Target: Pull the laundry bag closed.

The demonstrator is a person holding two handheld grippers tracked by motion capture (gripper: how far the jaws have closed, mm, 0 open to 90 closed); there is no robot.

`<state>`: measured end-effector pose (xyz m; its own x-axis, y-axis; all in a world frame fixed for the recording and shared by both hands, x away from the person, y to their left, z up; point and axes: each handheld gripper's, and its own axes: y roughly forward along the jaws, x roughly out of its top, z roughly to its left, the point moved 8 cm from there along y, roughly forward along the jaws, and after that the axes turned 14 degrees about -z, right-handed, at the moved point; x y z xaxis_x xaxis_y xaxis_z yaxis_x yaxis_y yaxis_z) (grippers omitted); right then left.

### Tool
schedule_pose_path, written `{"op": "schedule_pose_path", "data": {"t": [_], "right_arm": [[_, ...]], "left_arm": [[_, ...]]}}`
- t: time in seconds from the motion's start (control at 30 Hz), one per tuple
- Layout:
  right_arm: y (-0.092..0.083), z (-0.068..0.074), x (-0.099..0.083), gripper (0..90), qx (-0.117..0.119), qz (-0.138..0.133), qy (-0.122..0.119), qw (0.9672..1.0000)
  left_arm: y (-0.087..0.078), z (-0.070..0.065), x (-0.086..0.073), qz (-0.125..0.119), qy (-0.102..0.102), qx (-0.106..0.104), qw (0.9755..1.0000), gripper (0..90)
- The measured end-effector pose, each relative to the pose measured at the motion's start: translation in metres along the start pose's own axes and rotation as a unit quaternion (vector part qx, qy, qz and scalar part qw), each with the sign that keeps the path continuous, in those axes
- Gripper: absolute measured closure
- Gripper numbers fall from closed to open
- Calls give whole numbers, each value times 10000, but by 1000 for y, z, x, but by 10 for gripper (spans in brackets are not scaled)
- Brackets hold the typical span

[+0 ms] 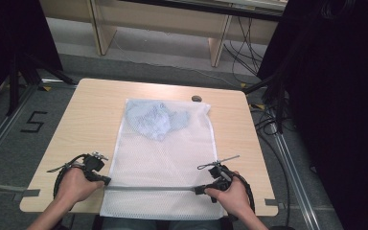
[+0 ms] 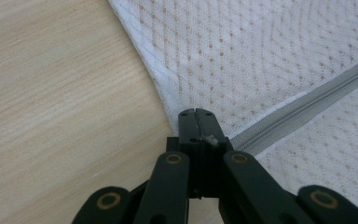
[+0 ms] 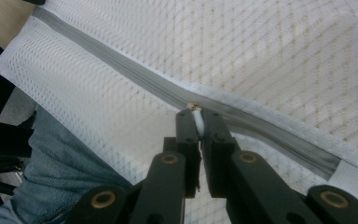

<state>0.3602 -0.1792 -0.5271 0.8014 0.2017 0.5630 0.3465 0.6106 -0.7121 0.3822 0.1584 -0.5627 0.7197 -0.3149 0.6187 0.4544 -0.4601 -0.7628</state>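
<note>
Gripping a white mesh bag (image 1: 165, 158) at both ends of its grey zipper (image 1: 151, 188), near the table (image 1: 91, 120) front edge.
We see the left gripper (image 2: 196, 114) clamped on the bag's edge; the right gripper (image 3: 196, 116), jaws narrow, pinches what appears to be the zipper pull (image 3: 196, 112).

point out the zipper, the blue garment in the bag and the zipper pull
zipper (image 1: 148, 188): high view, middle of the grey strip.
blue garment (image 1: 155, 120): high view, its centre, under the mesh.
zipper pull (image 3: 198, 122): right gripper view, white tab between the jaws.
</note>
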Motion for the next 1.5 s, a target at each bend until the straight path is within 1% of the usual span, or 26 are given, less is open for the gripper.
{"op": "schedule_pose_path", "data": {"t": [0.07, 0.1, 0.13, 0.17, 0.27, 0.3, 0.4, 0.47, 0.7, 0.73, 0.77, 0.8, 0.87, 0.9, 0.93, 1.03, 1.07, 1.1, 1.17, 1.2, 1.23, 1.3, 1.37, 1.4, 1.47, 1.5], "right_arm": [[-2, -3, 0, 871, 12, -7, 38, 10000], [-6, -5, -1, 871, -23, 76, 182, 9998], [-6, -5, -1, 871, -23, 76, 182, 9998], [-7, -6, -1, 871, 3, 35, 162, 9999], [-11, -11, -3, 870, -57, 127, 256, 9996], [-13, -14, -4, 870, -89, 121, 254, 9996], [-15, -18, -4, 870, -83, 85, 302, 9995], [-19, -23, -4, 870, -149, 58, 365, 9992], [-26, -35, -6, 870, -302, 49, 487, 9983], [-29, -36, -8, 870, -432, 132, 620, 9971], [-32, -43, -10, 870, -600, 231, 491, 9967], [-36, -37, -10, 870, -499, 305, 902, 9942], [-37, -39, -10, 870, -572, 257, 1000, 9930], [-37, -39, -10, 870, -572, 257, 1000, 9930], [-39, -47, -10, 869, -650, 192, 822, 9943], [-42, -57, -13, 870, -812, 256, 647, 9943], [-42, -57, -13, 870, -812, 256, 647, 9943], [-42, -55, -11, 869, -762, 197, 782, 9938], [-42, -56, -11, 869, -738, 154, 775, 9941], [-45, -52, -14, 869, -737, 372, 986, 9917], [-45, -54, -14, 870, -827, 355, 949, 9914], [-46, -55, -14, 870, -809, 338, 962, 9915], [-46, -64, -16, 869, -950, 297, 699, 9926], [-45, -63, -17, 868, -936, 354, 728, 9923], [-46, -64, -19, 867, -827, 450, 501, 9943], [-46, -64, -19, 867, -827, 450, 501, 9943]], "left_arm": [[0, 0, 0, 4, 3, 1, 10000, 900], [-1, -1, 0, -6, -70, 60, 10000, 900], [-1, -1, 0, -6, -70, 60, 10000, 900], [-1, -2, -1, -7, -170, 70, 9998, 900], [-1, -2, 0, 4, -108, 61, 9999, 900], [0, 1, 0, 8, 24, 27, 10000, 900], [0, 1, 0, -17, 21, 33, 10000, 900], [-1, -2, -1, -7, -150, 67, 9999, 900], [-1, -2, -1, -8, -150, 67, 9999, 900], [-1, -2, -1, -7, -147, 67, 9999, 900], [-1, -2, -1, -7, -149, 66, 9999, 900], [-1, -2, -1, -6, -152, 65, 9999, 900], [-1, -2, -1, -3, -150, 67, 9999, 900], [-1, -2, -1, -3, -150, 67, 9999, 900], [-1, -2, -1, -5, -152, 65, 9999, 900], [-1, -2, -1, 1, -148, 66, 9999, 900], [-1, -2, -1, 1, -148, 66, 9999, 900], [-1, -2, -1, 7, -147, 66, 9999, 900], [-1, -2, -1, -3, -146, 66, 9999, 900], [-1, -2, -1, -21, -147, 58, 9999, 900], [-1, 0, 0, -21, -60, 33, 10000, 900], [-1, 0, 0, -23, -67, 33, 10000, 900], [-1, 0, 0, -21, -77, 43, 10000, 900], [-1, 0, 0, -22, -65, 30, 10000, 900], [-1, 0, 0, -22, -78, 20, 10000, 900], [-1, 0, 0, -22, -78, 20, 10000, 900]]}}
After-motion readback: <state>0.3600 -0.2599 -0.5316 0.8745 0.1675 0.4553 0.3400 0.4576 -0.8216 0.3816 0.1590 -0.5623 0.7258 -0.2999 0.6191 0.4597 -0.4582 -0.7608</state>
